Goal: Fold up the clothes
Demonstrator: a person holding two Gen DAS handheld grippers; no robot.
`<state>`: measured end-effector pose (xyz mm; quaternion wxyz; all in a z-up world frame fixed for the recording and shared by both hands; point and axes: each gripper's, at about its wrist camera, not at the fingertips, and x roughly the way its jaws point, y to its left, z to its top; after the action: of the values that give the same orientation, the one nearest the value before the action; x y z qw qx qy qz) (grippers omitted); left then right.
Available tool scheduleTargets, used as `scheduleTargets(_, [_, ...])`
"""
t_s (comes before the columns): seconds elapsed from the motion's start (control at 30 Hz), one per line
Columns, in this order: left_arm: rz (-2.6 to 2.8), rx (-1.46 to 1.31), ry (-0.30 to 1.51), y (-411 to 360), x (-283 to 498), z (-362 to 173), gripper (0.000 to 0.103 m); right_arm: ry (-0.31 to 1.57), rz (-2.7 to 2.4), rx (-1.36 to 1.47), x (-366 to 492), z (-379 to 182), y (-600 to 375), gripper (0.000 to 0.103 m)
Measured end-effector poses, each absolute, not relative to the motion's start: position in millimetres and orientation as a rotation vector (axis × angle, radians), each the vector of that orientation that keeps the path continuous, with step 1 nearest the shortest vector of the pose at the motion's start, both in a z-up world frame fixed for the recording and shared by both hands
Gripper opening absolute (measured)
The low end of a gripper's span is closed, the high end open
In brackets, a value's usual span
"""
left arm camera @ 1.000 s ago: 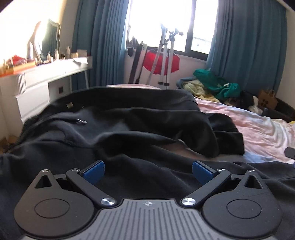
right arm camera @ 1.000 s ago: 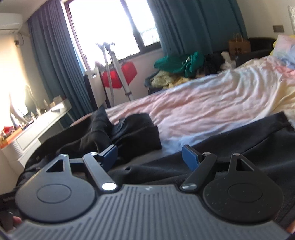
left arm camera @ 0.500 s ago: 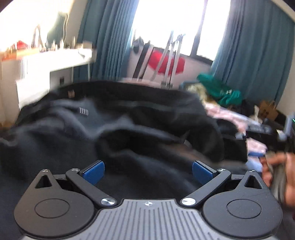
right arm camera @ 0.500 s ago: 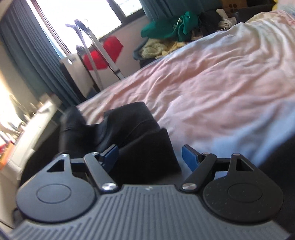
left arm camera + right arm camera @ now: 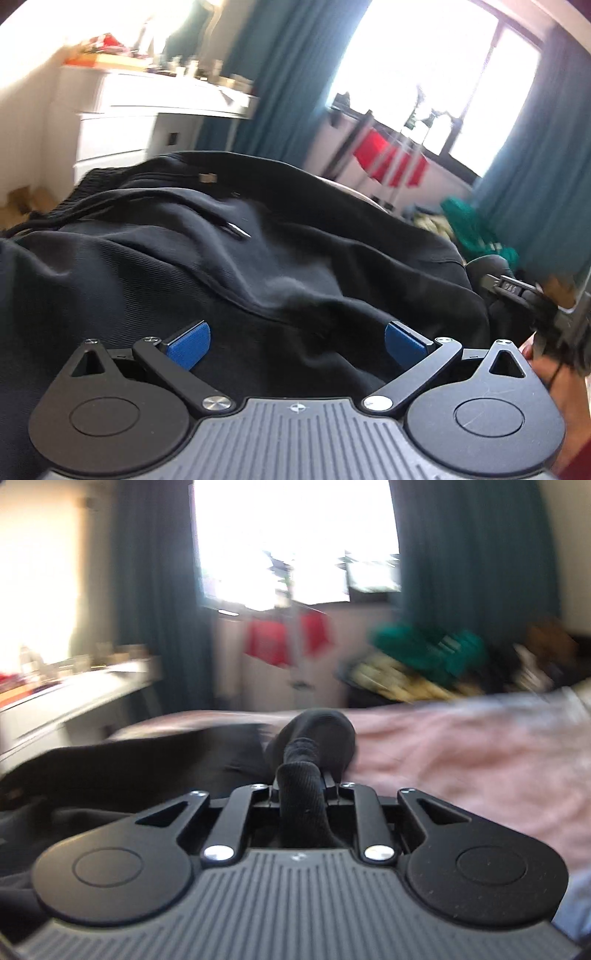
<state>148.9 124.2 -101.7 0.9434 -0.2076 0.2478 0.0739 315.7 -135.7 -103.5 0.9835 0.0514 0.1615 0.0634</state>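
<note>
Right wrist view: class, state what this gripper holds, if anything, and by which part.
The right gripper is shut on the black garment, pinching a ribbed end of it, probably a sleeve cuff. The left gripper holds nothing.

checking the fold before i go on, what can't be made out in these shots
- Right wrist view: motion blur smears the green clothes pile and the desk.
- Right wrist view: the right tool is shut on a black cuff; its fingertips are hidden by the cloth.
- Left wrist view: the black garment is bunched; its type and full outline are unclear, and the open left tool covers its near edge.
</note>
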Motion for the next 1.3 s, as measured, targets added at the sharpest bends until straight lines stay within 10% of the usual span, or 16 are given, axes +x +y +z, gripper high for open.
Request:
scheduleTargets(0.27, [0.193,-0.456,0.491,135,143,-95,0.102,0.460,0.440,0.038,288,-127,-56,0.020])
scheduleTargets(0.4, [0.173,-0.470,0.496,134,141,-95,0.102,0.437,0.457,0.017,266,-124,-57,0.041])
scheduleTargets(0.5, [0.161,-0.476,0.500,130,140,-95,0.102,0.432,0.522,0.130,252,-111,-75,0.056])
scheduleTargets(1.03, [0.136,-0.472,0.530,116,146,-107,0.102,0.660,0.227,1.217,339,-169,-191,0.060])
scheduleTargets(1.1, [0.126,-0.461,0.529,114,146,-107,0.102,0.673,0.198,1.152,350,-164,-181,0.049])
scheduleTargets(1.17, [0.126,-0.435,0.529,110,147,-109,0.102,0.671,0.148,1.048,356,-153,-172,0.014])
scheduleTargets(1.3, [0.125,-0.392,0.539,101,149,-111,0.102,0.554,0.062,0.947,347,-123,-204,0.011])
